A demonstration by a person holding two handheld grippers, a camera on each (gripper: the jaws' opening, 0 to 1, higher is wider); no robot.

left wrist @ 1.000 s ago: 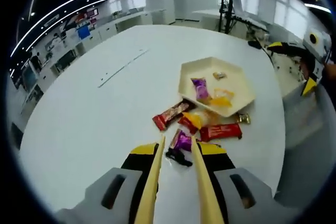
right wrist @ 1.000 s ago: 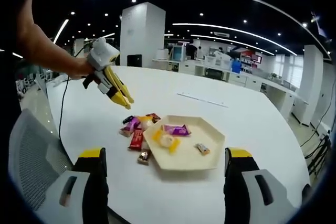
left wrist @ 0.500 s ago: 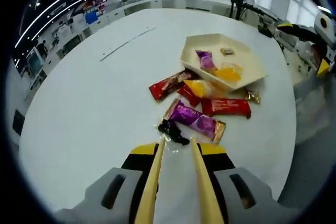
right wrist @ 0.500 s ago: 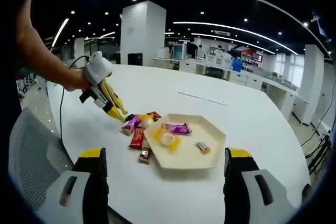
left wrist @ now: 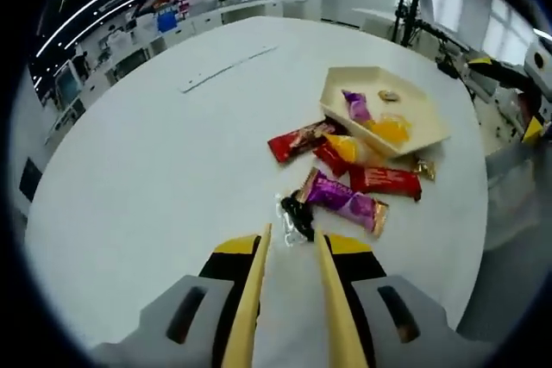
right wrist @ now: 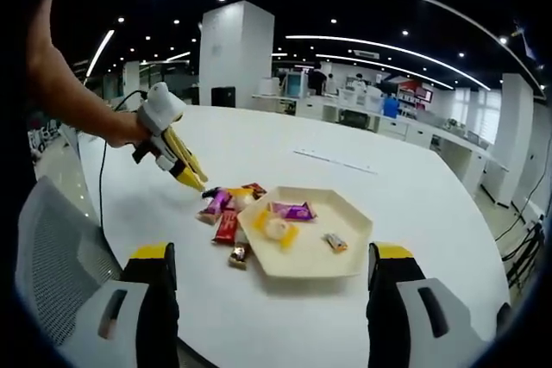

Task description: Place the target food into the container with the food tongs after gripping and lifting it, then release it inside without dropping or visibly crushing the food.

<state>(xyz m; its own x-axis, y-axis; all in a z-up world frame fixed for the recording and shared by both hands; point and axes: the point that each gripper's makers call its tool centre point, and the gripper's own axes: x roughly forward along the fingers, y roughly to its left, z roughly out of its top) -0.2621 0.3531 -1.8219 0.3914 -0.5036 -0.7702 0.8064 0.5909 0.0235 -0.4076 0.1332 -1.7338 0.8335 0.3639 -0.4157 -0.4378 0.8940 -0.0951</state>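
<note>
The left tongs (left wrist: pixel 289 252) stand slightly parted and empty, tips just short of the small black sweet (left wrist: pixel 297 214) at 12 o'clock on the tabletop (left wrist: pixel 172 170). Straddle it squarely and pinch gently. The tray (left wrist: pixel 427 122) lies toward 2 o'clock. The right tongs (right wrist: pixel 267 282) gape wide, empty.

The left gripper view looks down steeply and close along its tool onto the white desk (left wrist: pixel 155 170). The right gripper view faces level across the desk from its edge (farther back). Both share the hexagonal tray (left wrist: pixel 414 131) (right wrist: pixel 345 252) and the wrapped snacks (left wrist: pixel 345 200) (right wrist: pixel 226 217) beside it.
</note>
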